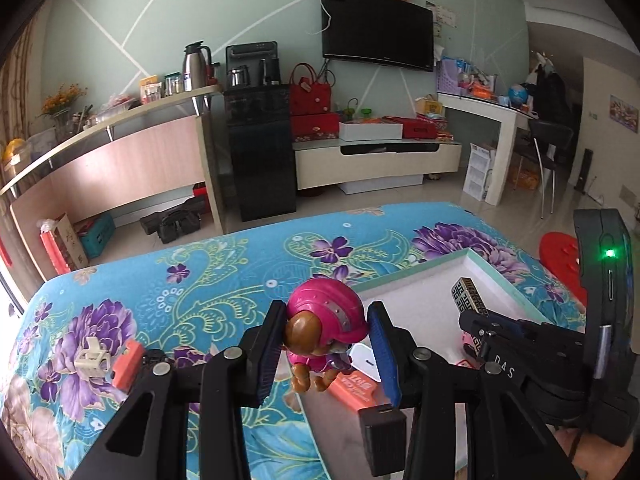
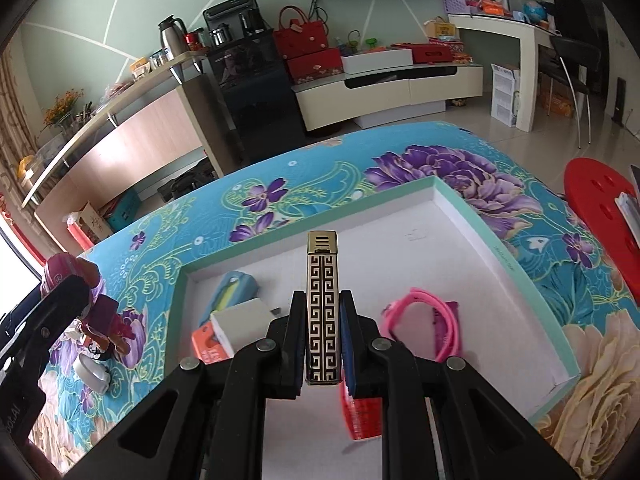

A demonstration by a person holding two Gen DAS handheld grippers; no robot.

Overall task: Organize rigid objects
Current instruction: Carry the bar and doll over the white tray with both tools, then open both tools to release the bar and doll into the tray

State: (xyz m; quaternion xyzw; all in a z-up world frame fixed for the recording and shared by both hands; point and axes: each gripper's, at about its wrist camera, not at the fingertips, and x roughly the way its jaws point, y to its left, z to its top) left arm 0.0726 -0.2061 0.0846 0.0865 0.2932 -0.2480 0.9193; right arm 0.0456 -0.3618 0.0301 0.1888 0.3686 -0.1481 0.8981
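Left wrist view: the left gripper (image 1: 326, 344) pinches a pink-helmeted toy pup (image 1: 326, 328) at the white box (image 1: 500, 276) edge; a cream clip (image 1: 93, 360) lies well outside the box.

Right wrist view: the right gripper (image 2: 323, 344) clamps a patterned lighter (image 2: 322, 312) over the box, where a pink band (image 2: 430, 320) and white block (image 2: 244, 320) already lie.
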